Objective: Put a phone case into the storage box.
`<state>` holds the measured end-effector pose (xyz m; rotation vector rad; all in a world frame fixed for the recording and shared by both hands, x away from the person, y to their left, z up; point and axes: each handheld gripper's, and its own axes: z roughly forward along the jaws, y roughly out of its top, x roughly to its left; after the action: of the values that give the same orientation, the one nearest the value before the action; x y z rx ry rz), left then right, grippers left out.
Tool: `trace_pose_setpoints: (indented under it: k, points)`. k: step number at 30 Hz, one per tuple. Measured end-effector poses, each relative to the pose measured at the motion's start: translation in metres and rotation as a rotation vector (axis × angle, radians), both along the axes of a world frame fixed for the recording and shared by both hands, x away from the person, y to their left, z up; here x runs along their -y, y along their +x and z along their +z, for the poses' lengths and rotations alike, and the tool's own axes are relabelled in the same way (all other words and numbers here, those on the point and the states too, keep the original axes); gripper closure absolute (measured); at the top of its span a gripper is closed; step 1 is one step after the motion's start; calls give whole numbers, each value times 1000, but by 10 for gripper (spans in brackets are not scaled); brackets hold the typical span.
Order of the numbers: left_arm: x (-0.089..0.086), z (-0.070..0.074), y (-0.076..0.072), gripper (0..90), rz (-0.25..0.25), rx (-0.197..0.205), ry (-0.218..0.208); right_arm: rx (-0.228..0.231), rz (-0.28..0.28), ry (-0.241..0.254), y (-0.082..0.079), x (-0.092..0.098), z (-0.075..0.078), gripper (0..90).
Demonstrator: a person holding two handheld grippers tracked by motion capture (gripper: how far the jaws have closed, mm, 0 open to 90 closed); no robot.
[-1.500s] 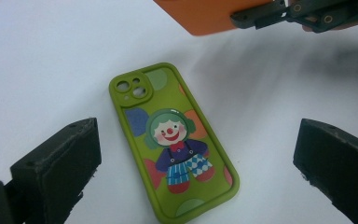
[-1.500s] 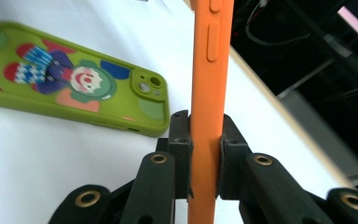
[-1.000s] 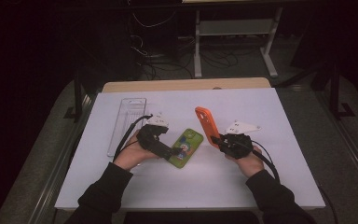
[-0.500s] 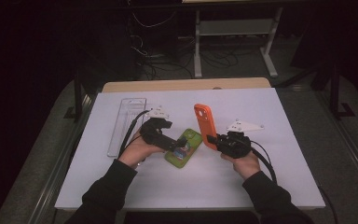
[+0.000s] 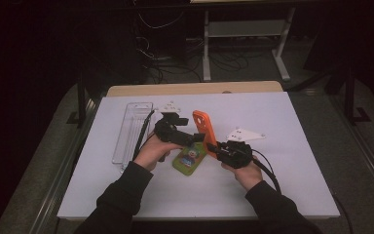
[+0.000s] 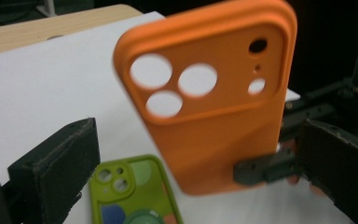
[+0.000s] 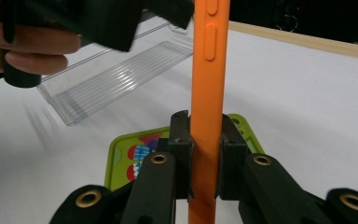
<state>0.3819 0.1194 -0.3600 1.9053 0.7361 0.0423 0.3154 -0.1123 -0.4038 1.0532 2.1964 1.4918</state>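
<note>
An orange phone case [image 5: 203, 125] stands upright above the white table, with my right gripper [image 5: 215, 146] shut on its lower edge. In the right gripper view the two pads [image 7: 180, 140] press the case's side [image 7: 208, 84] between them. My left gripper [image 5: 191, 138] is open just left of the case. Its wide-spread jaws [image 6: 56, 168] face the case's back [image 6: 214, 126], with the camera holes in sight, and do not touch it. A green phone case [image 5: 189, 160] lies flat on the table below both grippers, and it shows in the left gripper view [image 6: 130, 191] too.
A clear plastic tray [image 5: 132, 129] lies at the table's left, by the left hand. The white tabletop [image 5: 297, 170] ends at a wooden strip [image 5: 190, 88] on the far side. Beyond it are dark floor, cables and desk legs.
My left gripper has risen off the green case and moved right, toward the orange case. The right gripper has shifted the orange case slightly left. The green case stays on the table.
</note>
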Motion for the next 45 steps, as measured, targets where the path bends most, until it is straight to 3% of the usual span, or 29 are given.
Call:
trace_pose_setpoints:
  k: [7,20,23,31,41,45]
  points:
    - [10,1,3,0,-12,14,-6,8,10,12,-2,-7,1,781]
    - [20,-4,5,1,-14,2,-42,14,24,12,-3,-9,0,782]
    - [19,-4,5,31,-8,9,-33,19,26,5,-4,-9,0,782]
    - [17,-3,5,114,2,12,-69,18,27,-3,-4,-10,-1,782]
    - [18,-3,4,140,7,11,-85,37,30,-25,-4,-8,0,779]
    - [17,0,4,144,27,22,-92,23,46,-29,-4,-5,0,653]
